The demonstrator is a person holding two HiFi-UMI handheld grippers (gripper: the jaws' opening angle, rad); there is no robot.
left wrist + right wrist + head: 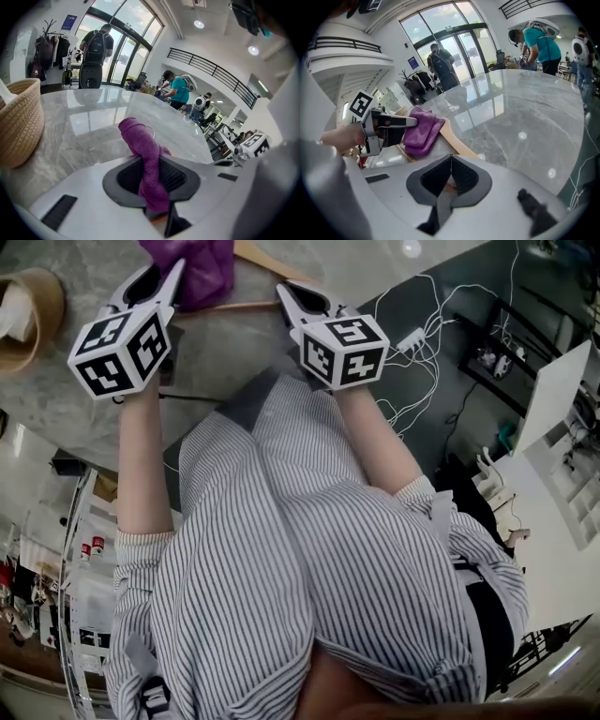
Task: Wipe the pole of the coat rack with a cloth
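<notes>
Head view: the left gripper (167, 273) is pinching the purple cloth (199, 273), pressing it on the wooden hanger (234, 307) near the table's (84, 399) edge.

Left gripper view: the cloth is sticking up between the jaws.

Right gripper view: the right gripper (451, 157), jaws pressed together, is sitting at the hanger's near end, and the hanger's long arm is running away left toward the cloth.

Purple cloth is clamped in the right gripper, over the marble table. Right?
Wrong gripper. The purple cloth is clamped in the left gripper, over the marble table; the left gripper view shows it. The right gripper has its jaws together, without the cloth.
</notes>
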